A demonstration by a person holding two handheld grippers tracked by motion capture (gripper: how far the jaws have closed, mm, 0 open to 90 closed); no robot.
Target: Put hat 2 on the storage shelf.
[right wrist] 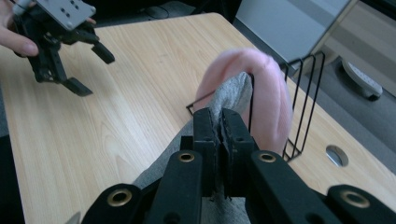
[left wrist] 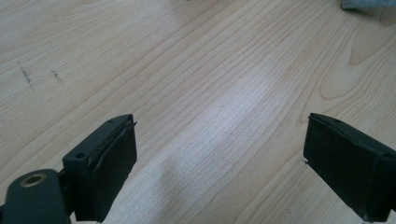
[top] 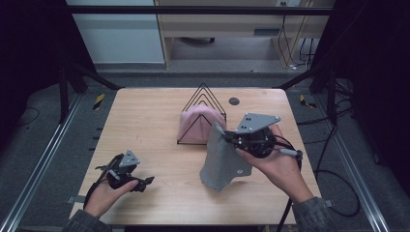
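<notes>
Grey cloth (top: 222, 162), one, clamped in right gripper (top: 223, 135).
One pink cloth (top: 196, 123) on wire rack (top: 203, 99) at twelve o'clock; left gripper (top: 145, 181) jaws apart over worktop (top: 145, 121).

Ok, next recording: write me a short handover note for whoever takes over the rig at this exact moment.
Right hand-held gripper: shut on the grey cloth, lifted near the rack; the cloth's lower end touches the table.
Left hand-held gripper: open, nothing between the jaws, low over bare table at the near left.
Wire rack: stands mid-table, with the pink cloth draped in it.
Done: pink cloth is in the rack; grey cloth is picked up.
Left, probably: bring the grey cloth to the rack, drape it in a free slot beside the pink one, and release.
</notes>
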